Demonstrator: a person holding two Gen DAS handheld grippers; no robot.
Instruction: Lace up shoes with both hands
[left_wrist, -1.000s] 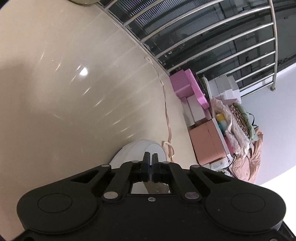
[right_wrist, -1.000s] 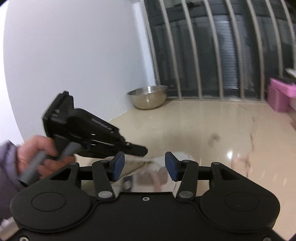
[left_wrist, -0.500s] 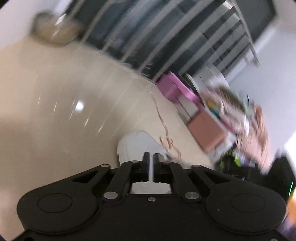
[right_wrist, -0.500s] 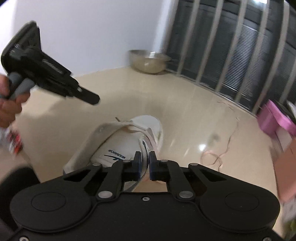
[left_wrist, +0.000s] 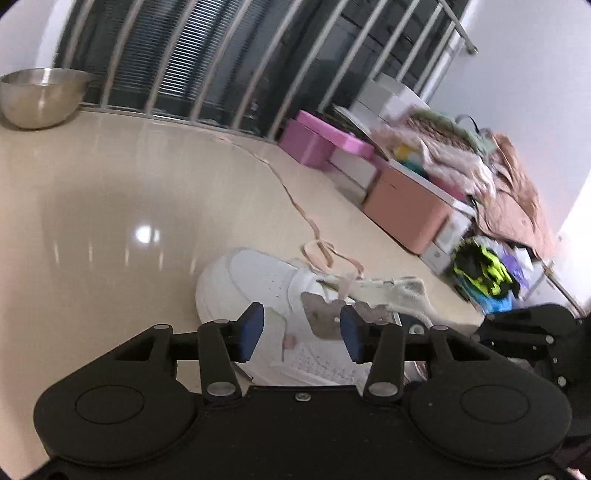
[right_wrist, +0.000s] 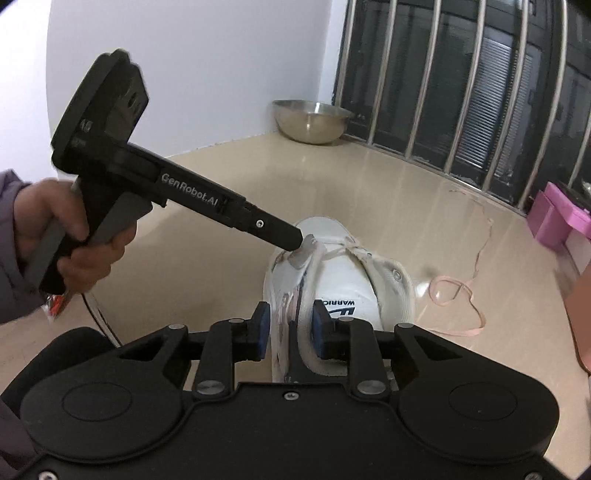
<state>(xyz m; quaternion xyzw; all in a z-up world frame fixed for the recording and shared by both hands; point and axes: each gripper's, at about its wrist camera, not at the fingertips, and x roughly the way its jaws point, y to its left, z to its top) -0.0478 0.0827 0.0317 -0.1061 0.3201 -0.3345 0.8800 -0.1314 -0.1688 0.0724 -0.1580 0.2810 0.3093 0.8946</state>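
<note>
Shoe (right_wrist: 343, 284), smooth white leather with a flat lace (right_wrist: 334, 253), points its toe away from me; my left gripper (left_wrist: 301, 330) and right gripper (right_wrist: 288, 325) are both opening, nothing pinched.

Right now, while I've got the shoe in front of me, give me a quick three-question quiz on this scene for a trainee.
1. True or false: the metal bowl stands on the floor close to the barred window.
2. Pick one. The shoe is: A black, B white, C red.
3. Fill the gap: the thin pink ribbon lies loose on the ___.

Key: 1 true. 2 B. 3 floor.
</note>
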